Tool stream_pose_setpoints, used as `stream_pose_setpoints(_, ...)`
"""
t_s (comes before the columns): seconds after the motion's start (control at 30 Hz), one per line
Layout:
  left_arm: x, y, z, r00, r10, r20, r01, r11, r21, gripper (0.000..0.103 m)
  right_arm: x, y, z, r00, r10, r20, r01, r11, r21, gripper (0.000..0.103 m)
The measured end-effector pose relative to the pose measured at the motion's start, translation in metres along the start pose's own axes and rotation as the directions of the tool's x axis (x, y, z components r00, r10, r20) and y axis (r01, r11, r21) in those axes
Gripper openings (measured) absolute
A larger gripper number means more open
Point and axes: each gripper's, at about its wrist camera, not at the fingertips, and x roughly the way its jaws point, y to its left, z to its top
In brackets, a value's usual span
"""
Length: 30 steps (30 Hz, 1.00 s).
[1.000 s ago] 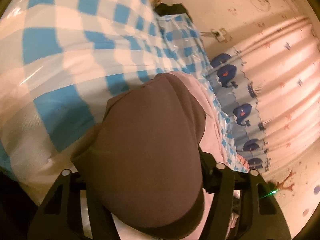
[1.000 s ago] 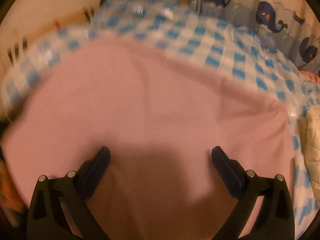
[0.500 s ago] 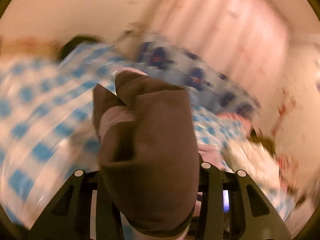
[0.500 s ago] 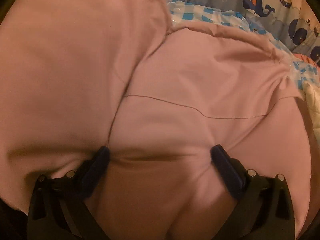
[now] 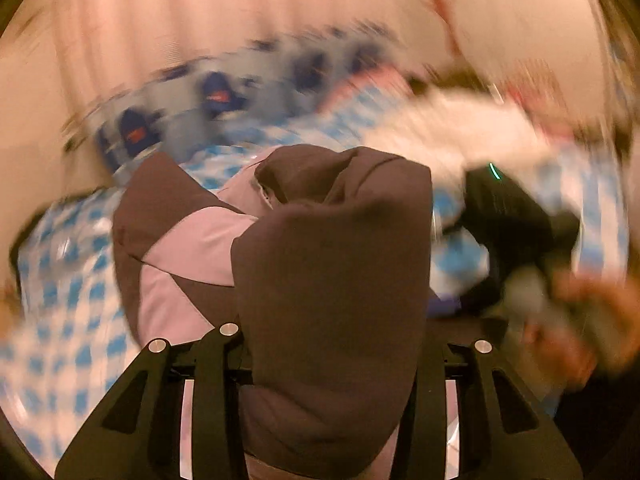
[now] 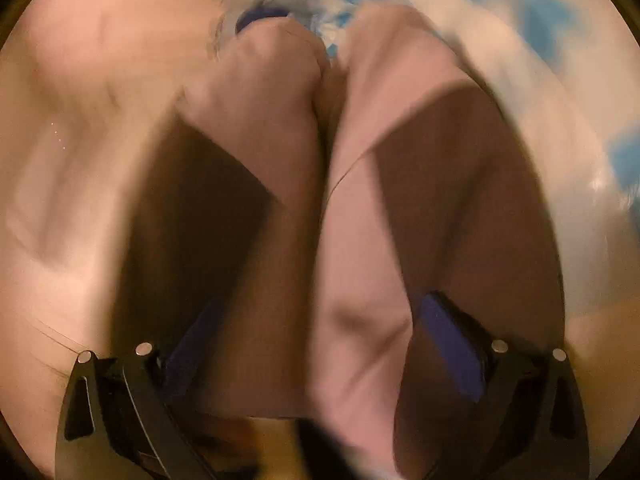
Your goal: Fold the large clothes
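A large pink garment with dark brown panels (image 5: 332, 280) hangs bunched over my left gripper (image 5: 320, 360), whose jaws are close together and clamp the cloth between them. In the right wrist view the same pink and brown cloth (image 6: 360, 240) drapes in folds between the wide-apart blue pads (image 6: 448, 344) of my right gripper (image 6: 320, 352). The cloth hides both sets of fingertips. Both views are blurred by motion.
A blue-and-white checked sheet (image 5: 72, 300) covers the bed. A whale-print curtain (image 5: 216, 96) hangs behind it, with pale pink curtains above. A white garment (image 5: 460, 132) lies at the right. The other hand-held gripper, black, (image 5: 516, 216) shows at the right.
The left gripper has swung right with the cloth, bringing the whale curtain and the white garment into view. The cloth in front of the right gripper has gone from flat to bunched folds.
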Motion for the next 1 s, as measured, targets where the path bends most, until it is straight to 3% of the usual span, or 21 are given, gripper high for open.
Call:
stream_pose_setpoints(0.03, 0.009, -0.017, 0.001, 1.000, -0.006, -0.025, 0.007, 0.999, 0.054, 0.039, -0.015, -0.005, 0.005, 0.998, 0.065, 0.028, -0.066, 0.997, 0.041, 0.096)
stream_pose_setpoints(0.17, 0.040, -0.081, -0.005, 0.995, 0.036, -0.098, -0.004, 0.951, 0.309, 0.047, -0.061, 0.034, 0.017, 0.993, 0.035, 0.110, -0.022, 0.993, -0.119, 0.097)
stream_pose_setpoints(0.27, 0.048, -0.108, -0.011, 0.991, 0.063, -0.120, -0.008, 0.908, 0.419, 0.050, -0.060, 0.083, 0.023, 0.992, -0.088, 0.094, 0.112, 0.951, -0.288, 0.096)
stream_pose_setpoints(0.3, 0.048, -0.111, -0.013, 0.991, 0.064, -0.122, -0.006, 0.903, 0.429, 0.050, -0.051, 0.111, 0.033, 0.973, -0.201, 0.115, 0.230, 0.886, -0.401, 0.096)
stream_pose_setpoints(0.37, 0.049, -0.110, -0.014, 0.989, 0.049, -0.137, 0.013, 0.907, 0.421, 0.051, -0.015, 0.163, 0.024, 0.891, -0.412, 0.189, 0.437, 0.668, -0.602, 0.096)
stream_pose_setpoints(0.43, 0.048, -0.112, -0.014, 0.988, 0.046, -0.145, 0.020, 0.907, 0.421, 0.051, 0.023, 0.189, 0.017, 0.802, -0.540, 0.256, 0.543, 0.479, -0.690, 0.096)
stream_pose_setpoints(0.47, 0.049, -0.113, -0.014, 0.988, 0.049, -0.147, 0.018, 0.905, 0.425, 0.052, 0.043, 0.196, 0.021, 0.763, -0.586, 0.272, 0.572, 0.418, -0.706, 0.096)
stream_pose_setpoints(0.53, 0.050, -0.116, -0.015, 0.988, 0.062, -0.142, 0.006, 0.899, 0.438, 0.053, 0.075, 0.192, 0.024, 0.727, -0.635, 0.261, 0.581, 0.366, -0.727, 0.096)
stream_pose_setpoints(0.57, 0.051, -0.111, -0.014, 0.988, 0.068, -0.136, -0.001, 0.898, 0.441, 0.054, 0.091, 0.177, 0.026, 0.679, -0.684, 0.266, 0.603, 0.314, -0.733, 0.096)
stream_pose_setpoints(0.6, 0.049, -0.112, -0.016, 0.989, 0.077, -0.125, -0.014, 0.897, 0.441, 0.055, 0.107, 0.160, 0.040, 0.607, -0.740, 0.290, 0.644, 0.244, -0.725, 0.096)
stream_pose_setpoints(0.63, 0.051, -0.108, -0.015, 0.990, 0.090, -0.113, -0.031, 0.896, 0.442, 0.059, 0.117, 0.130, 0.053, 0.588, -0.770, 0.246, 0.649, 0.269, -0.711, 0.098)
stream_pose_setpoints(0.67, 0.048, -0.108, -0.016, 0.989, 0.105, -0.100, -0.050, 0.893, 0.447, 0.060, 0.116, 0.100, 0.067, 0.616, -0.771, 0.161, 0.640, 0.369, -0.674, 0.098)
stream_pose_setpoints(0.73, 0.034, -0.106, -0.018, 0.992, 0.090, -0.091, -0.040, 0.892, 0.450, 0.061, 0.091, 0.072, 0.062, 0.663, -0.738, 0.123, 0.623, 0.453, -0.638, 0.098)
stream_pose_setpoints(0.77, 0.022, -0.101, -0.017, 0.994, 0.052, -0.095, -0.008, 0.907, 0.420, 0.060, 0.085, 0.068, 0.061, 0.677, -0.725, 0.124, 0.618, 0.470, -0.631, 0.098)
stream_pose_setpoints(0.83, -0.009, -0.083, -0.013, 0.995, -0.041, -0.096, 0.070, 0.946, 0.316, 0.060, 0.078, 0.064, 0.059, 0.686, -0.716, 0.131, 0.616, 0.476, -0.628, 0.098)
stream_pose_setpoints(0.9, -0.049, -0.044, -0.004, 0.983, -0.182, -0.036, 0.185, 0.975, 0.122, 0.061, 0.074, 0.063, 0.056, 0.690, -0.711, 0.137, 0.617, 0.478, -0.626, 0.098)
stream_pose_setpoints(0.97, -0.071, 0.002, 0.005, 0.975, -0.215, 0.050, 0.217, 0.975, -0.050, 0.062, 0.070, 0.064, 0.050, 0.697, -0.701, 0.152, 0.618, 0.480, -0.623, 0.098)
stream_pose_setpoints(1.0, -0.078, 0.036, 0.014, 0.974, -0.195, 0.112, 0.212, 0.963, -0.168, 0.068, 0.073, 0.062, 0.053, 0.700, -0.696, 0.160, 0.618, 0.479, -0.623, 0.098)
